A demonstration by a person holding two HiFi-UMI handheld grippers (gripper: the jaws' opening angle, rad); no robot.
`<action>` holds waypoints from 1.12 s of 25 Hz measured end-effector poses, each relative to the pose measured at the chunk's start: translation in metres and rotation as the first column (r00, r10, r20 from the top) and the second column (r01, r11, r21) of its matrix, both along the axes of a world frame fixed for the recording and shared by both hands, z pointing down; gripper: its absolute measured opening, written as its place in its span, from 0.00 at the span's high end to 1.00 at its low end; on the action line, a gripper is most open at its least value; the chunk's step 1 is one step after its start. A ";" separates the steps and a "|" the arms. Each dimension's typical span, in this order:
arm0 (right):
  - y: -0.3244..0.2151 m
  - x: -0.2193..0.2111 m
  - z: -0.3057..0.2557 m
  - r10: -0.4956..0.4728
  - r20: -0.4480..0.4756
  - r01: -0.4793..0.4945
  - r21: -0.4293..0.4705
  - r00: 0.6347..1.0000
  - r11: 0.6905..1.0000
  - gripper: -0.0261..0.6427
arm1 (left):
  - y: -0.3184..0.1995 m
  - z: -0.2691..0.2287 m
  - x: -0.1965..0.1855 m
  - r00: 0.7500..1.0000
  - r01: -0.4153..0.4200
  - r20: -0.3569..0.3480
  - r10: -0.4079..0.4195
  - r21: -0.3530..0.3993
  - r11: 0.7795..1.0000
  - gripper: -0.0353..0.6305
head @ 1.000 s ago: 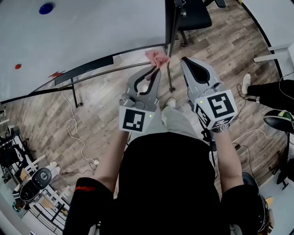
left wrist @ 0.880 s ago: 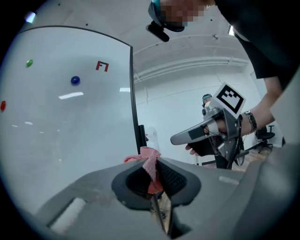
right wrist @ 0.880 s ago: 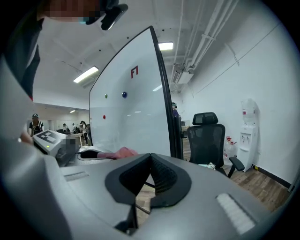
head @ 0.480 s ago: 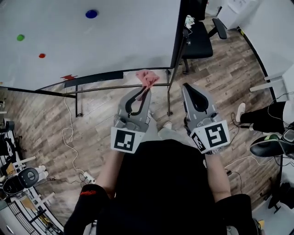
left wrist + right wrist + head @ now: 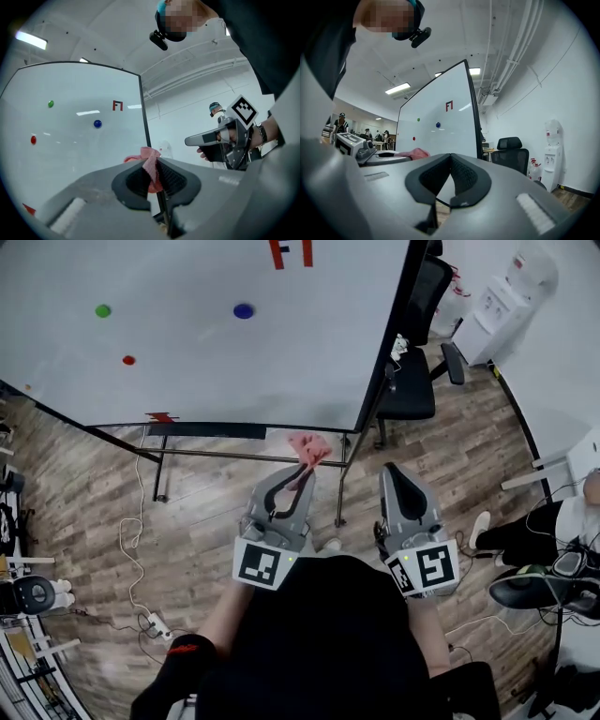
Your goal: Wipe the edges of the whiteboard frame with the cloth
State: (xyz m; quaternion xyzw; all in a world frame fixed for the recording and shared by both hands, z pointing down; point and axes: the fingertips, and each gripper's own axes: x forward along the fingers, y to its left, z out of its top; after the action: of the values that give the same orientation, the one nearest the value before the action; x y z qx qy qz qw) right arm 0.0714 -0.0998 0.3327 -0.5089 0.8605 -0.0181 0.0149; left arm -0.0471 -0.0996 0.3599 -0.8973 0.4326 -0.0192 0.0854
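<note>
Pinching pink cloth (image 5: 307,446) in left gripper (image 5: 305,472) fingers, right gripper (image 5: 391,470) fingers together, empty

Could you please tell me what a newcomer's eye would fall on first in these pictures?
The large whiteboard fills the top of the head view. Just below its lower right corner, the left hand-held gripper is shut on a pink cloth, and the right hand-held gripper beside it is shut with nothing between its jaws.

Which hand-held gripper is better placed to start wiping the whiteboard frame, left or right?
Left. The left hand-held gripper is shut on the pink cloth, held near the lower right corner of the whiteboard frame. The right hand-held gripper is shut with nothing between its jaws.
</note>
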 end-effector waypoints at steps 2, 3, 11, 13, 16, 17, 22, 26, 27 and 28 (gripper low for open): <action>0.001 -0.001 -0.003 0.002 0.012 -0.003 0.013 1.000 1.000 0.96 | 0.001 -0.006 -0.001 1.000 0.004 0.000 -0.004 0.019 1.000 0.91; 0.002 -0.003 -0.004 0.003 0.018 -0.003 0.018 1.000 1.000 0.96 | 0.001 -0.010 -0.002 1.000 0.004 0.002 -0.004 0.034 0.999 0.91; 0.005 -0.022 -0.004 -0.053 -0.014 0.054 0.053 0.998 0.997 0.96 | -0.003 -0.011 -0.012 0.992 0.074 -0.094 -0.079 -0.059 0.996 0.91; 0.005 -0.025 -0.005 -0.067 -0.018 0.068 0.058 0.998 0.996 0.96 | -0.005 -0.010 -0.012 0.992 0.080 -0.092 -0.086 -0.062 0.995 0.91; 0.003 -0.026 -0.006 -0.076 -0.019 0.077 0.062 0.997 0.995 0.96 | -0.007 -0.012 -0.012 0.992 0.084 -0.088 -0.088 -0.045 0.995 0.91; 0.002 -0.026 -0.005 -0.078 -0.018 0.079 0.061 0.997 0.995 0.96 | -0.007 -0.012 -0.012 0.993 0.084 -0.085 -0.088 -0.041 0.996 0.91; 0.001 -0.022 -0.004 -0.081 -0.005 0.081 0.053 0.997 0.995 0.96 | -0.005 -0.014 -0.005 0.996 0.073 -0.059 -0.074 -0.022 0.997 0.91; 0.003 -0.019 -0.004 -0.085 -0.007 0.085 0.054 0.996 0.995 0.96 | -0.004 -0.012 0.000 0.995 0.071 -0.068 -0.074 -0.046 0.996 0.91; 0.004 -0.019 -0.004 -0.087 -0.008 0.087 0.054 0.996 0.995 0.96 | -0.004 -0.013 0.002 0.996 0.067 -0.062 -0.069 -0.036 0.997 0.91; 0.005 -0.018 -0.003 -0.089 -0.007 0.090 0.053 0.996 0.995 0.96 | -0.003 -0.015 0.004 0.997 0.059 -0.052 -0.060 -0.018 0.998 0.91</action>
State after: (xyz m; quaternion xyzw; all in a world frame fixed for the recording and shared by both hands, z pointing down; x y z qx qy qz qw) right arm 0.0535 -0.0944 0.3298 -0.4693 0.8826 0.0054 0.0255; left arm -0.0427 -0.1030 0.3452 -0.8848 0.4612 -0.0018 0.0663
